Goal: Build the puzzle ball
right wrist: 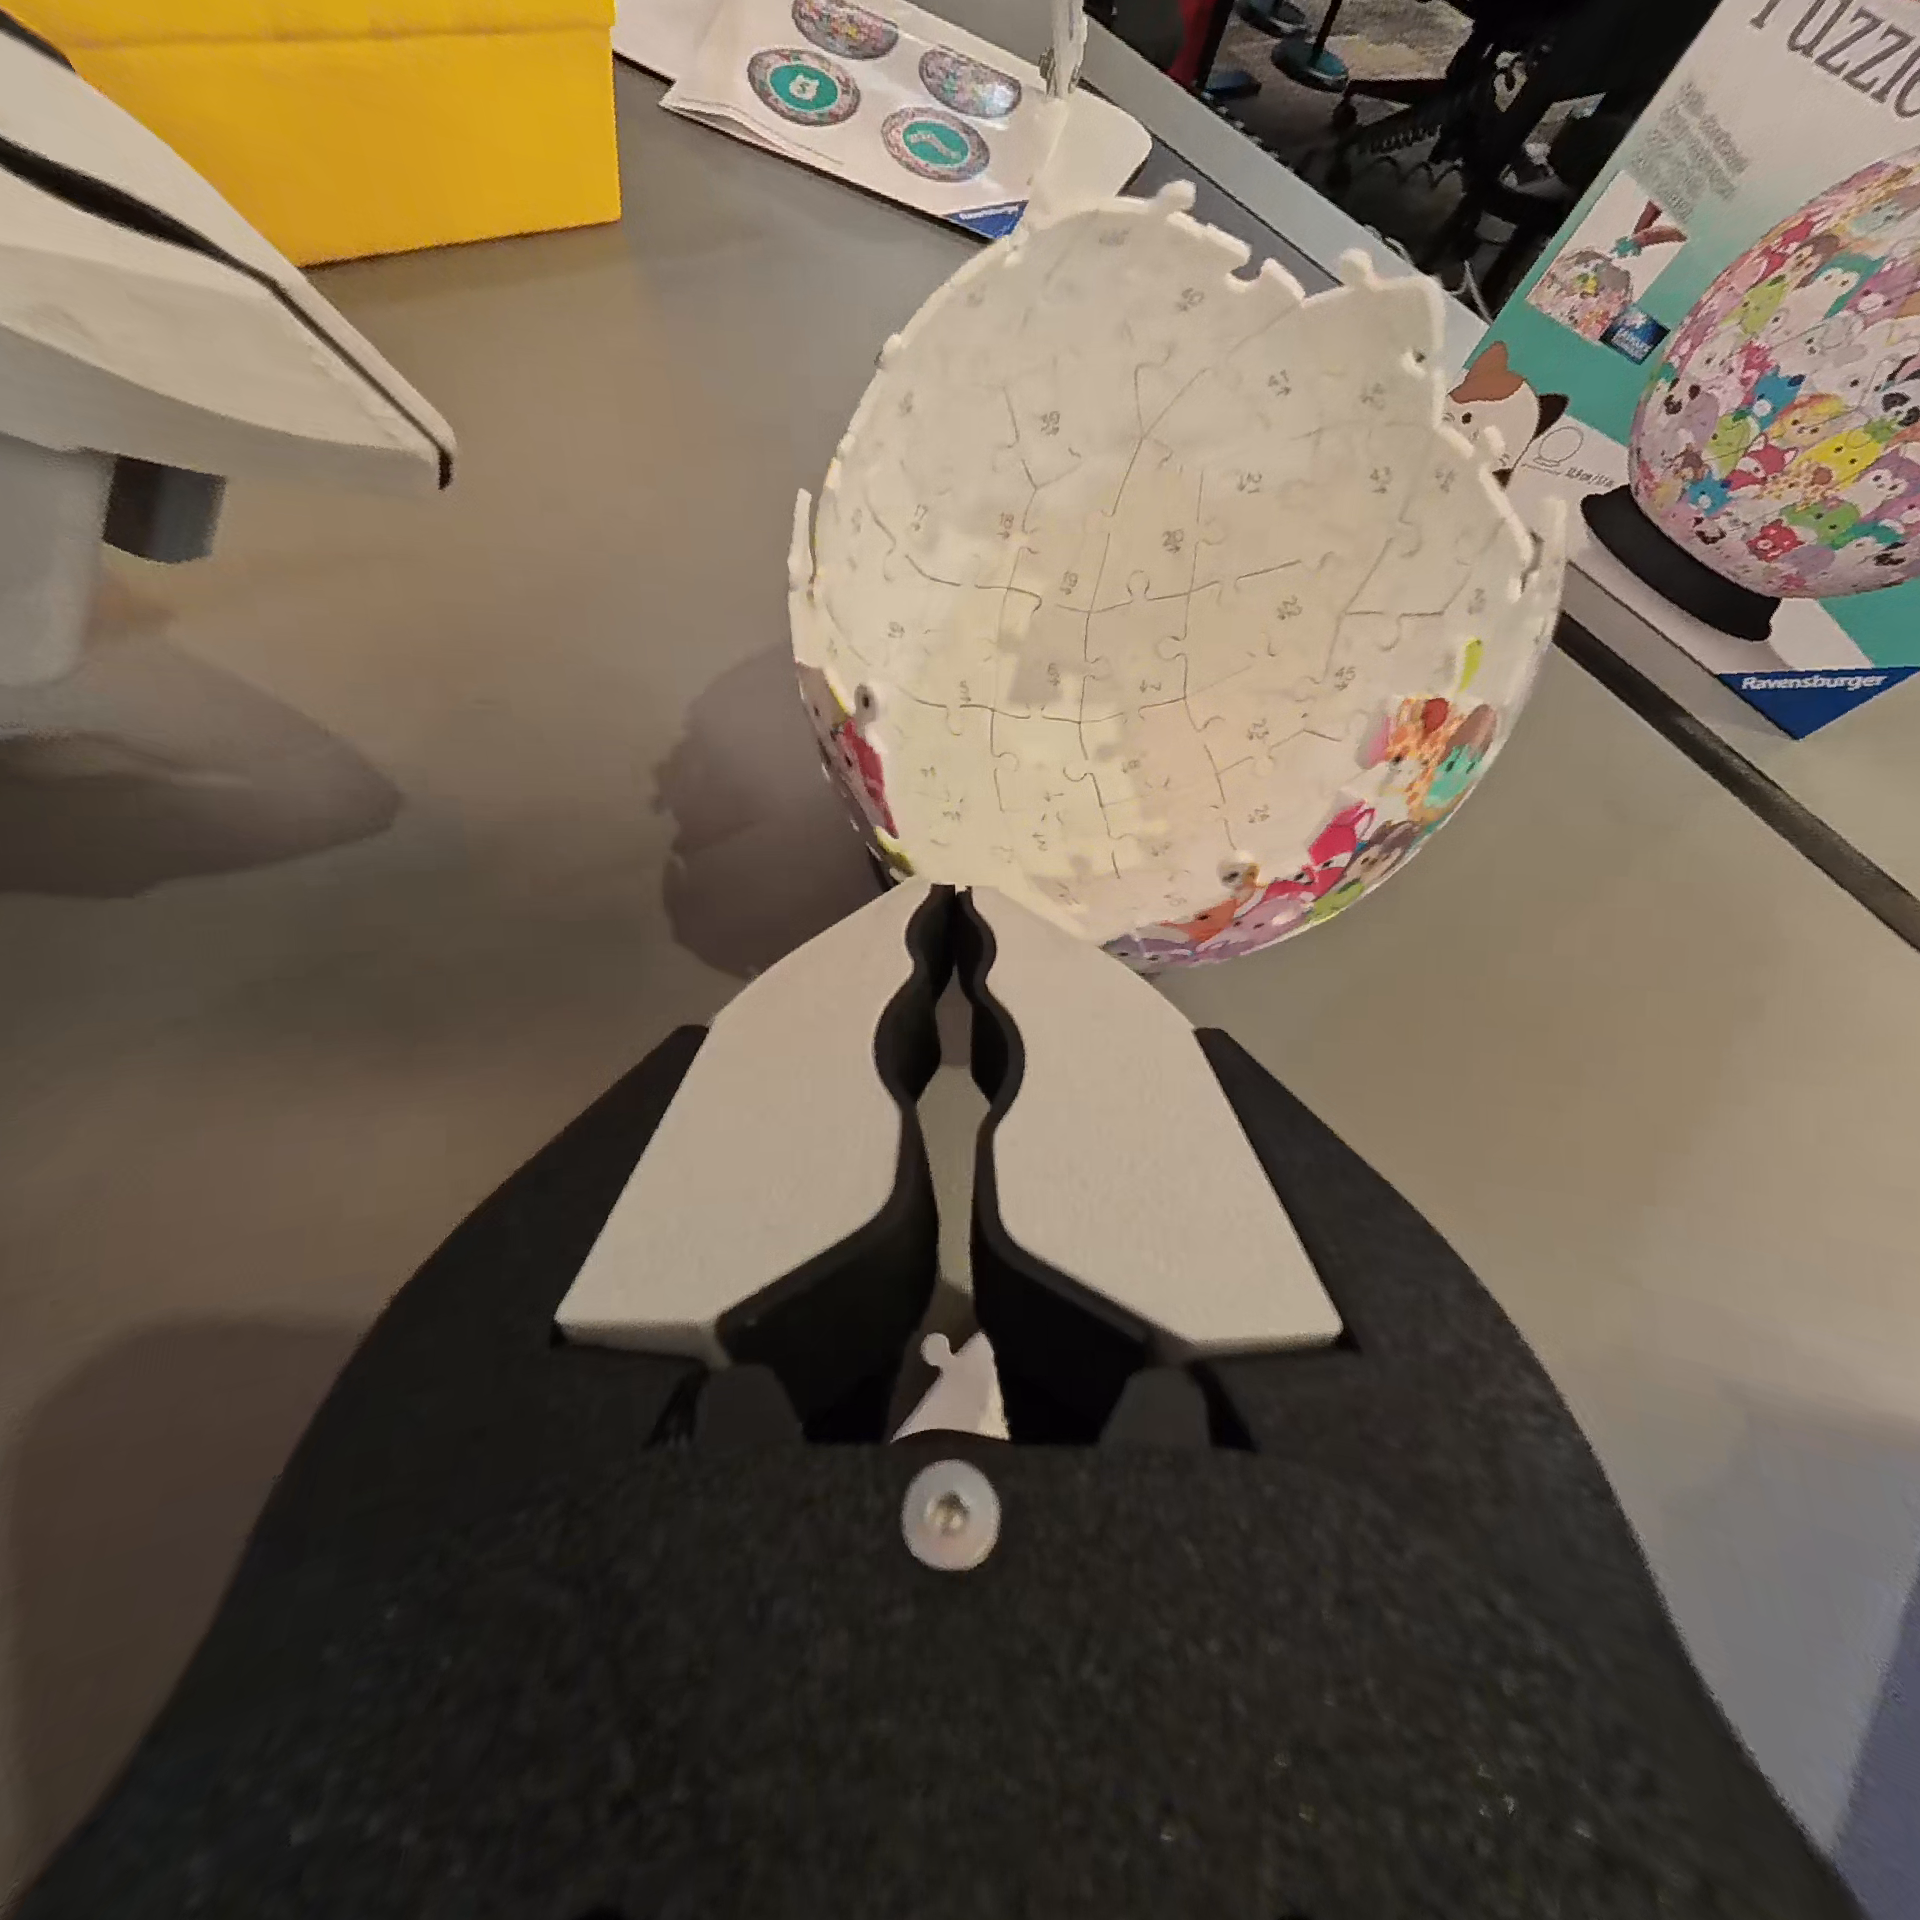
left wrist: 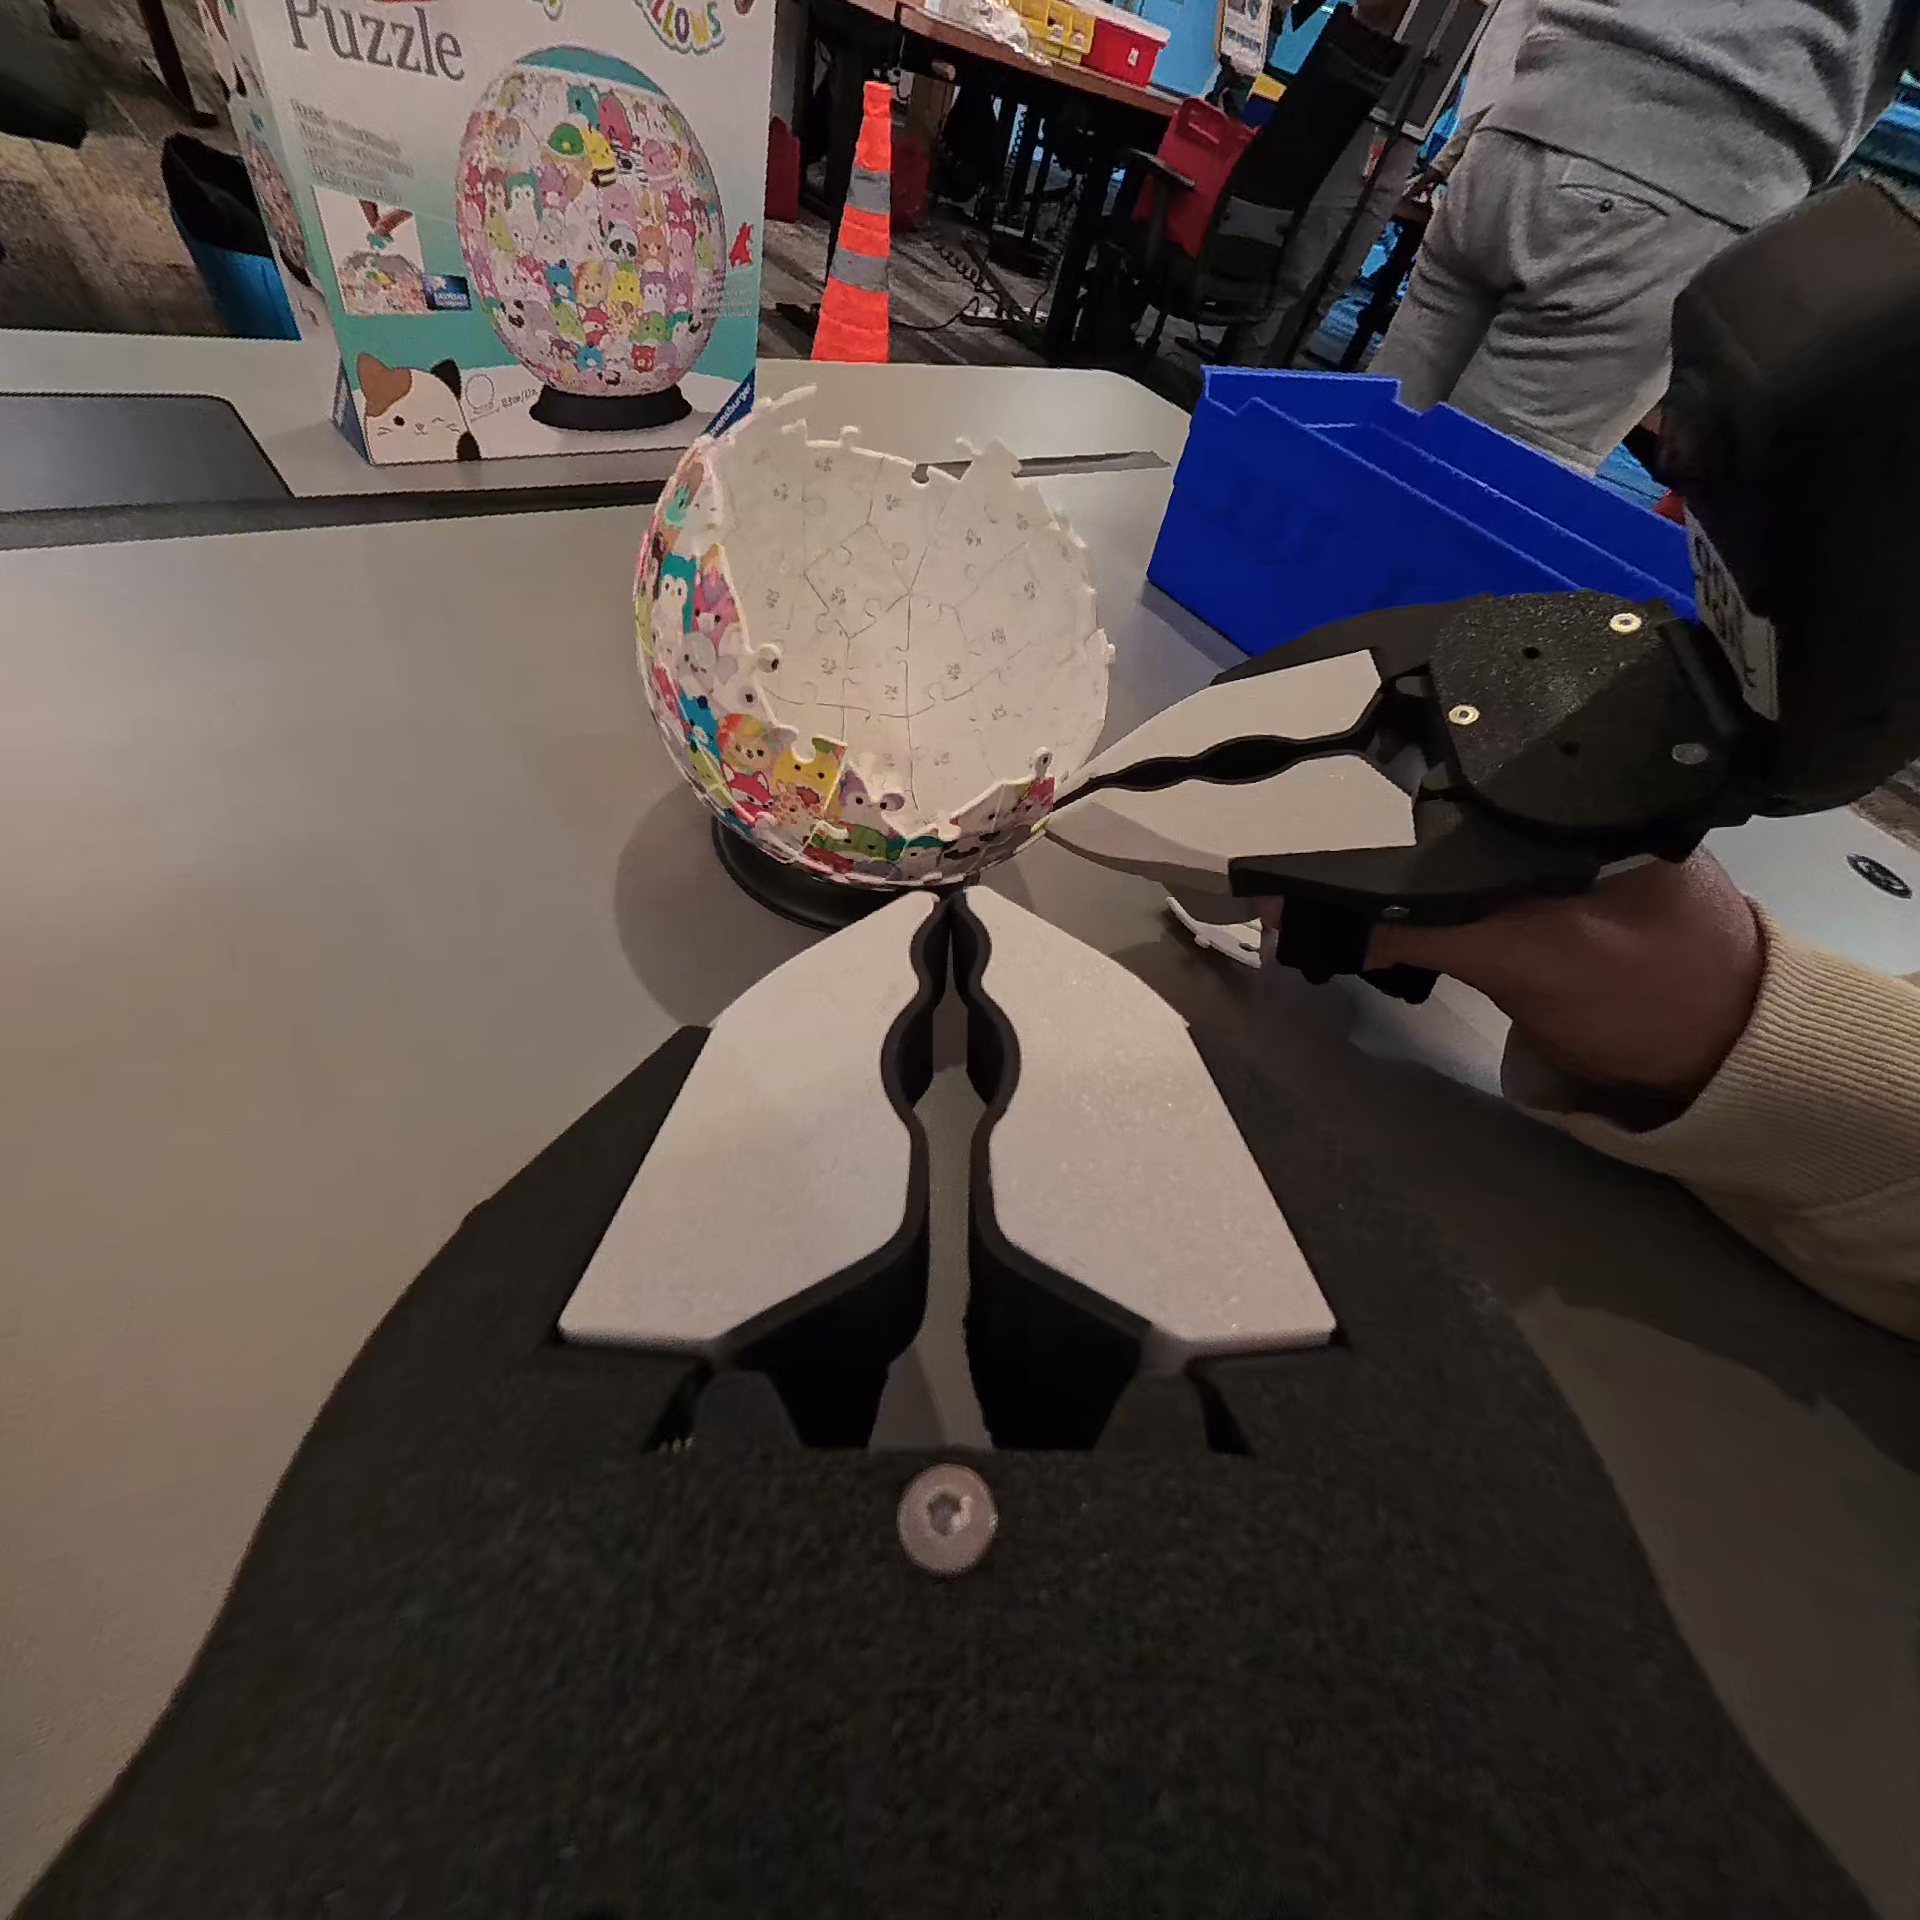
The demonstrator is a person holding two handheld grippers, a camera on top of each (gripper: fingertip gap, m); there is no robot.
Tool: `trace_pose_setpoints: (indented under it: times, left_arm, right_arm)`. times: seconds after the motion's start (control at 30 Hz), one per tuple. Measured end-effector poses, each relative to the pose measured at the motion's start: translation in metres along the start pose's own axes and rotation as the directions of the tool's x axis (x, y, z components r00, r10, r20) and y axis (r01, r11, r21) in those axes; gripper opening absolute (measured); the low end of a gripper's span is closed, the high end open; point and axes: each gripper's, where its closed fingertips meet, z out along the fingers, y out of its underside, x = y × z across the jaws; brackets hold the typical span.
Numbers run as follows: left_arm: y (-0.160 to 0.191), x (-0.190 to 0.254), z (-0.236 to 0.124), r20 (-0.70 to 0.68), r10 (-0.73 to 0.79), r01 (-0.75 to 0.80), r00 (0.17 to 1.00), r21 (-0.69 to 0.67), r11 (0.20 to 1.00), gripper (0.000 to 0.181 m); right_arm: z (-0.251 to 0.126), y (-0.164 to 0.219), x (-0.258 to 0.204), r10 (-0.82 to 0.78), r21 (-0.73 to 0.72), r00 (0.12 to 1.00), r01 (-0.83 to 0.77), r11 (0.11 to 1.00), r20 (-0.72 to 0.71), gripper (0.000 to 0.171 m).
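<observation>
On the grey table (left wrist: 312, 831), at about twelve o'clock from the left gripper (left wrist: 948, 909), the half-built puzzle ball (left wrist: 883, 644) sits on its black stand (left wrist: 800, 883), its open side showing the white numbered backs of the pieces and its outer shell covered in bright cartoon animals. The left gripper's fingers are pressed together with nothing between them, the tips just in front of the stand. The right gripper (left wrist: 1060, 816) comes in from three o'clock in the left wrist view, held by a hand (left wrist: 1558, 977) in a cream sleeve, its tips closed and touching the lower rim of the ball; whether they pinch the rim or only rest against it I cannot tell. In the right wrist view the same gripper (right wrist: 951, 904) meets the shell's bottom edge at twelve o'clock, and a loose white puzzle piece (right wrist: 956, 1392) lies on the table beneath it. The puzzle box (left wrist: 509, 229) stands at eleven o'clock behind the ball, a blue bin (left wrist: 1382, 509) at two o'clock, and an orange cone (left wrist: 862, 239) farther back. A yellow box (right wrist: 343, 114) and an instruction sheet (right wrist: 894, 114) show in the right wrist view.
</observation>
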Motion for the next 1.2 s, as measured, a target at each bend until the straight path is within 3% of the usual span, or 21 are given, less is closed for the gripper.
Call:
trace_pose_setpoints:
  times: [1.2]
  left_arm:
    - [0.005,0.003,0.003,-0.002,0.006,-0.006,1.000,-0.054,0.999,0.003]
  right_arm:
    - [0.013,0.007,-0.005,-0.063,-0.083,0.998,0.065,0.994,0.023,0.000]
